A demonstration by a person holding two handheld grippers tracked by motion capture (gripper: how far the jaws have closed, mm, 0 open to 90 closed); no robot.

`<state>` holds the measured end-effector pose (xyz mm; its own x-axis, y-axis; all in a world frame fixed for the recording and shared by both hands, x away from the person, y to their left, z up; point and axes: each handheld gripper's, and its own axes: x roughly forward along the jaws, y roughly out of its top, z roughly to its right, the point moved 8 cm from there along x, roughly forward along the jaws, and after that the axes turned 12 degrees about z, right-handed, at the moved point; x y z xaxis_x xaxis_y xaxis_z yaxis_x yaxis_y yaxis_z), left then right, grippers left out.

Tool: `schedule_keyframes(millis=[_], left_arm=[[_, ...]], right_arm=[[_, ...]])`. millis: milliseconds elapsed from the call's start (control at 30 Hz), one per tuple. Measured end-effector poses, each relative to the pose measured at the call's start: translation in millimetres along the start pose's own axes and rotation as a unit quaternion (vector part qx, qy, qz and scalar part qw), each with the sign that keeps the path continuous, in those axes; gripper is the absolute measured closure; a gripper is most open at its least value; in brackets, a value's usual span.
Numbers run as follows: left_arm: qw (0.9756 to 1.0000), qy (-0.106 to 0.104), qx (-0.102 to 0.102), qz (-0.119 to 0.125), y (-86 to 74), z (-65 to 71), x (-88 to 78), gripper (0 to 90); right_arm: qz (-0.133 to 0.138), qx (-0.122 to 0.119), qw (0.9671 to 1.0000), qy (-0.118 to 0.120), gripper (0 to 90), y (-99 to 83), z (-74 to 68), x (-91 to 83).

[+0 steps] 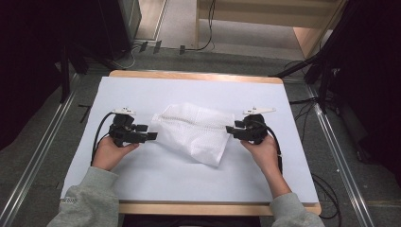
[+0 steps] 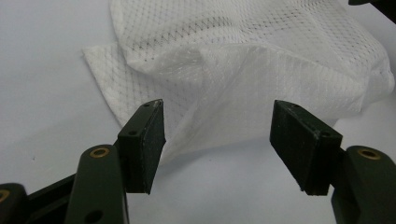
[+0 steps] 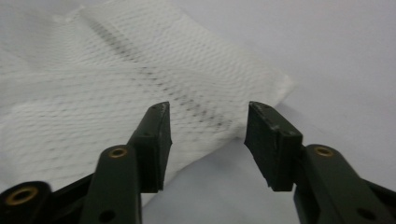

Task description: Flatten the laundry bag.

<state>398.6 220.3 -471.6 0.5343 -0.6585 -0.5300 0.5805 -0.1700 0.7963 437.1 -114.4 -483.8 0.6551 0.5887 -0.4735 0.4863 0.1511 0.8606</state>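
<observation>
The white mesh bag [image 1: 195,131] lies crumpled at the centre of the frame on the white counter [image 1: 156,175] in the high view. The left gripper [image 1: 152,136] sits just beside the bag's left edge, its fingers [image 2: 144,140] spread apart with nothing between them. The right gripper [image 1: 230,129] is at the bag's right edge, its fingers [image 3: 275,140] also apart, pressing on nothing, the mesh just ahead of them.
</observation>
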Motion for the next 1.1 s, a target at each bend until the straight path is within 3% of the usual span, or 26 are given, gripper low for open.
schedule_keyframes(millis=[200,667,833,900,1100], left_arm=[[1.0000,0.002,-0.001,0.001,-0.8,-0.7,-0.9,36.3],[1.0000,0.007,-0.005,0.004,-2.3,-2.9,-5.3,36.2],[0.9999,0.011,-0.008,0.007,-3.6,-5.2,-9.4,36.2],[0.9998,0.013,-0.011,0.008,-3.8,-5.6,-10.5,36.2],[0.9998,0.013,-0.010,0.006,-5.5,-6.8,-12.5,36.2]], right_arm=[[-0.012,0.003,0.9998,-0.014,43.7,-2.2,17.8,12.9],[-0.039,0.017,0.9986,-0.031,47.6,-11.3,37.8,53.1],[-0.045,-0.007,0.9979,-0.047,58.9,-13.1,37.4,57.0],[-0.046,-0.041,0.9958,-0.068,77.1,-14.1,36.8,56.5],[-0.047,-0.037,0.9963,-0.062,90.0,-14.4,32.8,57.2]])
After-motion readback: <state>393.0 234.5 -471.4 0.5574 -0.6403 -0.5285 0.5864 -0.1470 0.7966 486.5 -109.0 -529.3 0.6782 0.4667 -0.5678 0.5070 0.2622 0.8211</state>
